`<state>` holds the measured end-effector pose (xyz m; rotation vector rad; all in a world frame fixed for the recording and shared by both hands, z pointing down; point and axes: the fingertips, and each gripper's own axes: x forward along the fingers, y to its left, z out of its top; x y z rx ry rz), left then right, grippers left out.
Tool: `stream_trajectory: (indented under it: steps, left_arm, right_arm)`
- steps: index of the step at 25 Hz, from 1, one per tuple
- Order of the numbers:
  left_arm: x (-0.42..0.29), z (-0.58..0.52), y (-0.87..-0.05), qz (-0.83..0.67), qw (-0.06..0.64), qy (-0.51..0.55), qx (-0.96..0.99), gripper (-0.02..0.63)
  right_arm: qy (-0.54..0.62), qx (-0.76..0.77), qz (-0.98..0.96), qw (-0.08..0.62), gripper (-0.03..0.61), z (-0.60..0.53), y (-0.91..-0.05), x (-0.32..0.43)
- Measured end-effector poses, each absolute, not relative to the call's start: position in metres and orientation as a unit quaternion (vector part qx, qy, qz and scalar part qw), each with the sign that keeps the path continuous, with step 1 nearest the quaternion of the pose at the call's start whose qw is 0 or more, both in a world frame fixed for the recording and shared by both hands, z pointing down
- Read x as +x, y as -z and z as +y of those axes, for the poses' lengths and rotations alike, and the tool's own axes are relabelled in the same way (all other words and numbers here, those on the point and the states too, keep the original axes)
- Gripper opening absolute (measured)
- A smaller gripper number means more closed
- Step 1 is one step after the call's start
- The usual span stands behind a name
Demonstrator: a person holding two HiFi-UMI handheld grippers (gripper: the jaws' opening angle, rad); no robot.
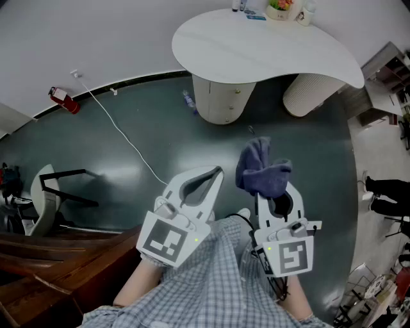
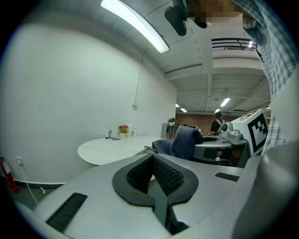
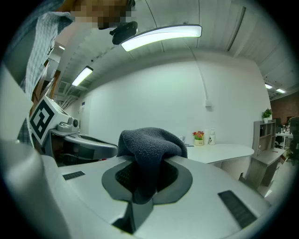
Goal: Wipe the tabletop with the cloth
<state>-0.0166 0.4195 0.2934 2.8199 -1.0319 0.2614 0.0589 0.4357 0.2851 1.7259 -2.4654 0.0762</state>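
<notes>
No readable text or numbers, apparently anywhere.

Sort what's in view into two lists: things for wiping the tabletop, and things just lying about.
For the job:
cloth, clamped in the right hand-held gripper
white table, not yet reached
left hand-held gripper, shut and empty

Lying about:
red fire extinguisher
white cable
flowers at the table's far edge

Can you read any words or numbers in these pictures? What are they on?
No words or numbers can be read.
Marker cube on the left tongs, another on the right tongs: square patterns, not letters.
Small items on the white table: too small to read.
Cloth: no label shows.
</notes>
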Motion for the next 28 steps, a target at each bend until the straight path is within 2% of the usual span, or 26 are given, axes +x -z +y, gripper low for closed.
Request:
stream_trajectory:
  steps: [28]
  left_arm:
    - [-0.018,0.406,-0.296,-0.356,0.052,-0.099,0.928,0.002]
  right_arm:
    - [-0.033,0.584,-0.809,0.055,0.037,0.418,-0.289,0.078]
